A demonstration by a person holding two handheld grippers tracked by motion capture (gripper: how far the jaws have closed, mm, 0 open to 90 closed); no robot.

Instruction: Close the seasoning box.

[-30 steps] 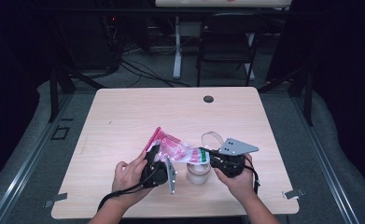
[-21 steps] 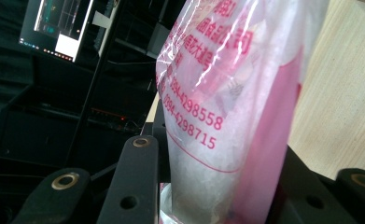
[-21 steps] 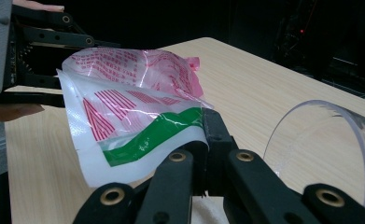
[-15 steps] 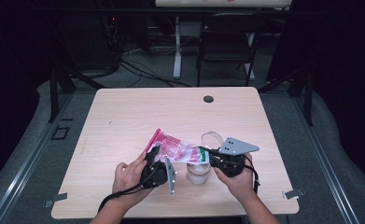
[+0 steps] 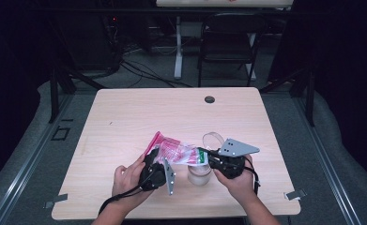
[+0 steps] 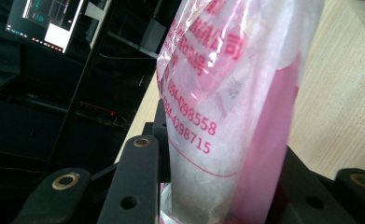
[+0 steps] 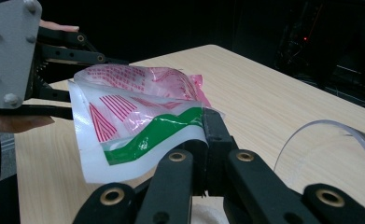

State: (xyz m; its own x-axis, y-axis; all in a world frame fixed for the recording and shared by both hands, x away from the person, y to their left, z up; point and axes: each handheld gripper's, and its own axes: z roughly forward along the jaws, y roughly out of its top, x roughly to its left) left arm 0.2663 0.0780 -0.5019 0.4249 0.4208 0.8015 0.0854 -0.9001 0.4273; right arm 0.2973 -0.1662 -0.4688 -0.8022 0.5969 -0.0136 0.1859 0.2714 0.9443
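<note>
A clear plastic bag printed in pink and red, with a green stripe at one end, is stretched between both grippers above the table's near middle. My left gripper is shut on its pink end; in the left gripper view the bag stands pressed between the black jaws of that gripper. My right gripper is shut on the green-striped edge, and in the right gripper view that gripper pinches the bag. Under the bag stands a clear jar with white contents.
A curved clear plastic piece lies on the table just beyond the right gripper, also seen as a transparent arc. A round cable hole sits near the far edge. A dark chair stands behind the table.
</note>
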